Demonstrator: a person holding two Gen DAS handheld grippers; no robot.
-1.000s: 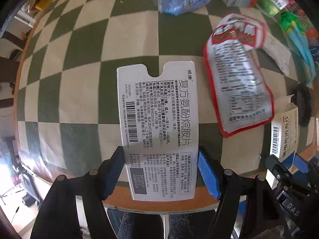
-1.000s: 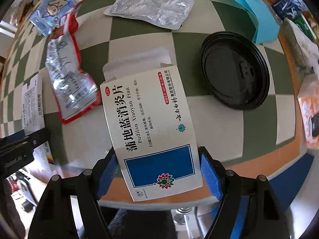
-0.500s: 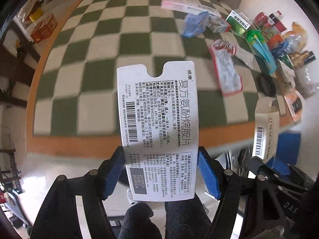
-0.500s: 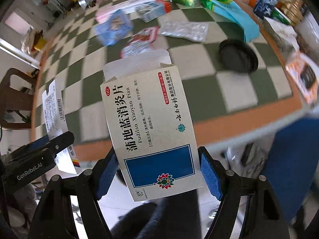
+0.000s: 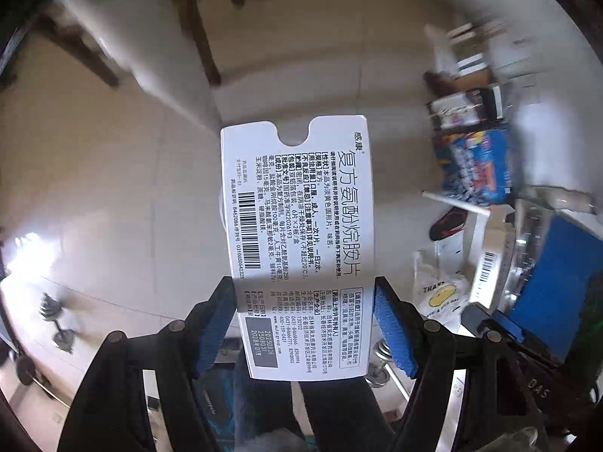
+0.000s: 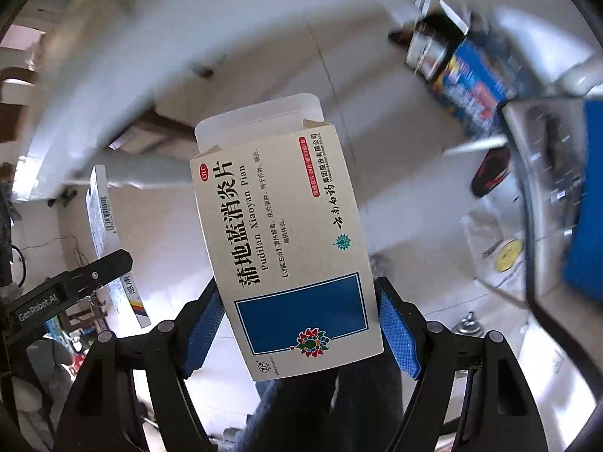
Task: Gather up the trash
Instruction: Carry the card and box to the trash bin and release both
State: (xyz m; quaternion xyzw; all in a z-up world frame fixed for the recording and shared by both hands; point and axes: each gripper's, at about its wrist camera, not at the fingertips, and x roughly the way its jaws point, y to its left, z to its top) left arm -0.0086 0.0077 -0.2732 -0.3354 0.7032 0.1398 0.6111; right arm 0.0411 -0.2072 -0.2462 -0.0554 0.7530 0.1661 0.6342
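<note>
Right gripper (image 6: pixel 301 324) jaws clamp Pudilan medicine box (image 6: pixel 282 233) above floor (image 6: pixel 395 203).

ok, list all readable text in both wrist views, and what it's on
"复方氨酚烷胺片", "感康": white medicine box in the left claw.
Expiry block reads about "20250826": same box; the rest of the fine print is too small.
"蒲地蓝消炎片", "Pudilan Xiaoyan Pian", "OTC": cream and blue medicine box in the right claw.
"GenRobot.AI": left claw's body.
"DAS": right claw's body.
Floor clutter: blurred.
</note>
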